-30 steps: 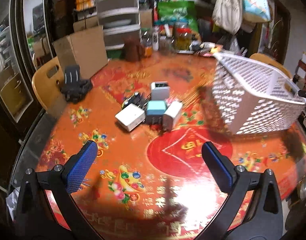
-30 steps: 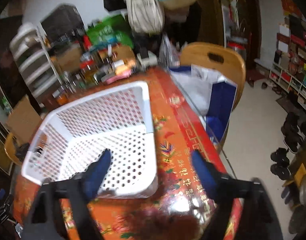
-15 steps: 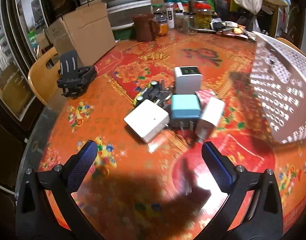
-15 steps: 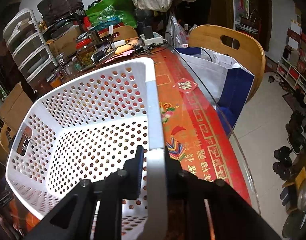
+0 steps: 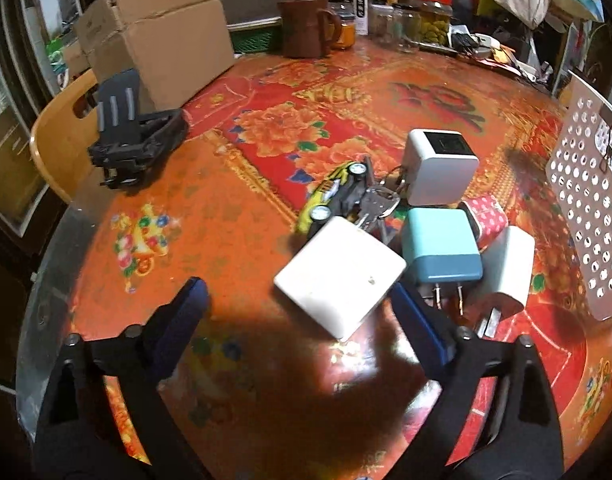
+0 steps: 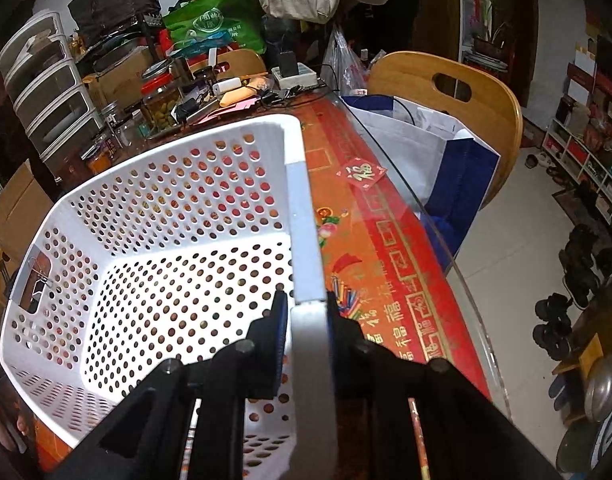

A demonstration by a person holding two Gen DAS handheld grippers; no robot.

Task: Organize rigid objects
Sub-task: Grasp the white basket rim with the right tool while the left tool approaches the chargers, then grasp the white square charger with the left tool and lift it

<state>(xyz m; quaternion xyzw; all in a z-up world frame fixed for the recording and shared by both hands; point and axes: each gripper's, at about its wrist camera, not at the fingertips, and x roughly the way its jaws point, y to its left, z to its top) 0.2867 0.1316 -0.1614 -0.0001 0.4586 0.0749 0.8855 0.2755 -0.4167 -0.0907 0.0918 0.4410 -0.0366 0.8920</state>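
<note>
Fingers (image 5: 186,312) of our left gripper (image 5: 302,320) are closing, still empty, around the flat white charger (image 5: 339,276) beside the blue one (image 5: 439,248) on the worktop (image 5: 226,220); we should straddle its edges squarely. Our right gripper (image 6: 304,312) clamps the basket (image 6: 302,208) rim, steadying it.

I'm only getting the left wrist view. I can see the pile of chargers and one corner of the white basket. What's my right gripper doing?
Observer: The right gripper is shut on the white basket, clamping its side rim with one finger inside and one outside.
Operator: Is anything in the basket?
Observer: No. The right wrist view shows only its bare perforated floor.
Operator: What's past the basket on that side?
Observer: The table ends close by, and beside it a wooden chair holds a white and blue bag.
</note>
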